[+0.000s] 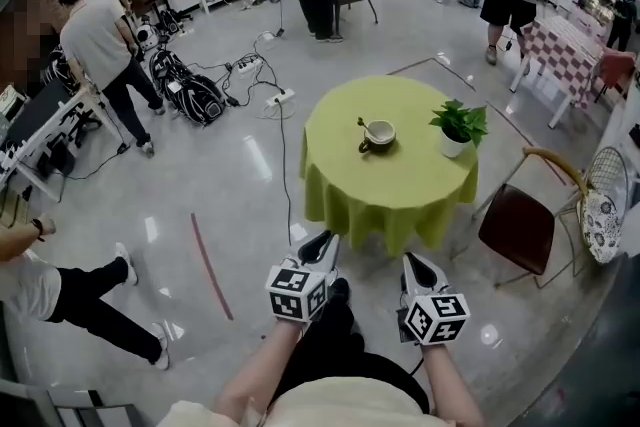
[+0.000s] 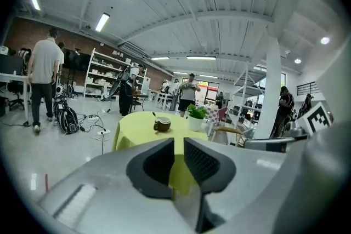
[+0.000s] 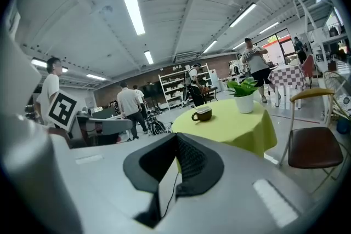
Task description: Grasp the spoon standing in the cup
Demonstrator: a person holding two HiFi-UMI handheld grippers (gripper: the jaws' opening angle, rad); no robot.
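Note:
A dark cup (image 1: 380,133) with a pale inside stands near the middle of a round table (image 1: 392,187) covered in a yellow-green cloth. A spoon (image 1: 362,126) stands in the cup and leans left over its rim. Both grippers are held low, well short of the table. My left gripper (image 1: 322,245) has a narrow gap between its jaws and nothing in it; the left gripper view shows the cup (image 2: 162,125) far ahead above that gripper (image 2: 179,142). My right gripper (image 1: 413,266) is shut and empty, its pads meeting in the right gripper view (image 3: 176,138), with the cup (image 3: 202,114) beyond.
A potted plant (image 1: 458,127) stands on the table's right side. A brown chair (image 1: 518,227) sits to the table's right. Cables and a power strip (image 1: 281,98) lie on the floor at the left. Several people stand around the room; one person's legs (image 1: 95,300) stretch out near left.

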